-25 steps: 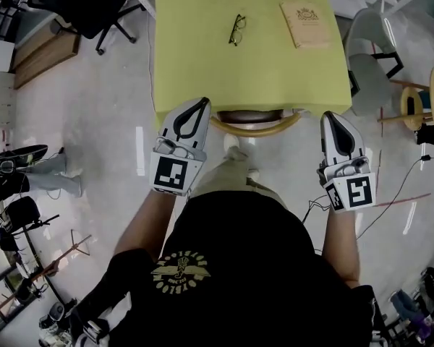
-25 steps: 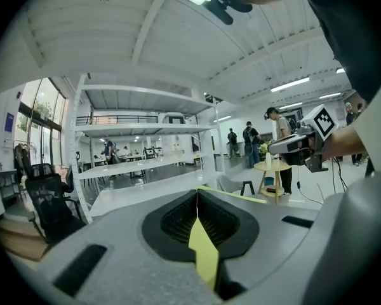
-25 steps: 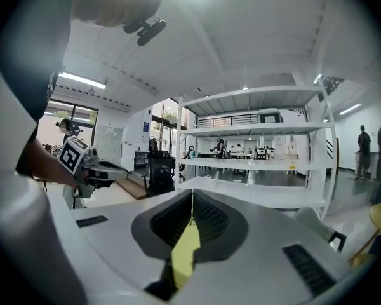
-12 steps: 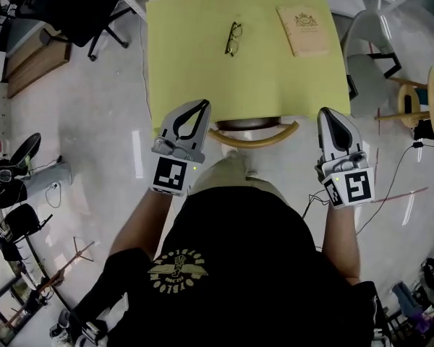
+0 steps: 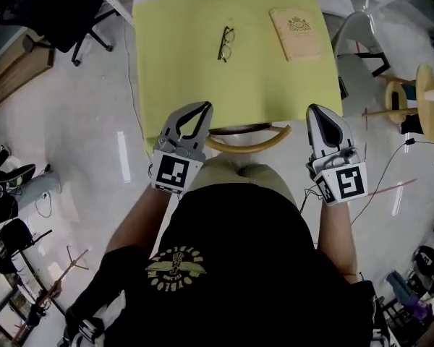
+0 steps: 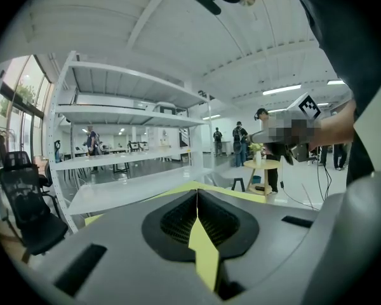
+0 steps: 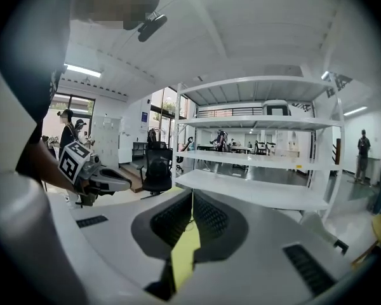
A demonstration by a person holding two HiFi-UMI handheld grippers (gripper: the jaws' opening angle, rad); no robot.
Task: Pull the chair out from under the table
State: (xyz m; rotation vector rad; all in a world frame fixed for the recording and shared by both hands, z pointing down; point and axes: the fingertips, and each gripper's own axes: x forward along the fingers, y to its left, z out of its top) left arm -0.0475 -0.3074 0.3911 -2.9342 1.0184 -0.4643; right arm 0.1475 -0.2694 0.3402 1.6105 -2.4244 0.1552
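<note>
Head view: left gripper [image 5: 201, 107], right gripper [image 5: 315, 109], jaws closed, flank chair [image 5: 249, 142] under table [image 5: 260, 78].

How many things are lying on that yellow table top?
2: glasses near the middle of the yellow table, and a tan booklet toward its far right corner.

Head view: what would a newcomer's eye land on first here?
The bright yellow table fills the top of the view, with a pair of glasses and a tan book lying apart on it. At its near edge the curved wooden back of a chair pokes out, flanked by the left gripper and right gripper, both shut.
</note>
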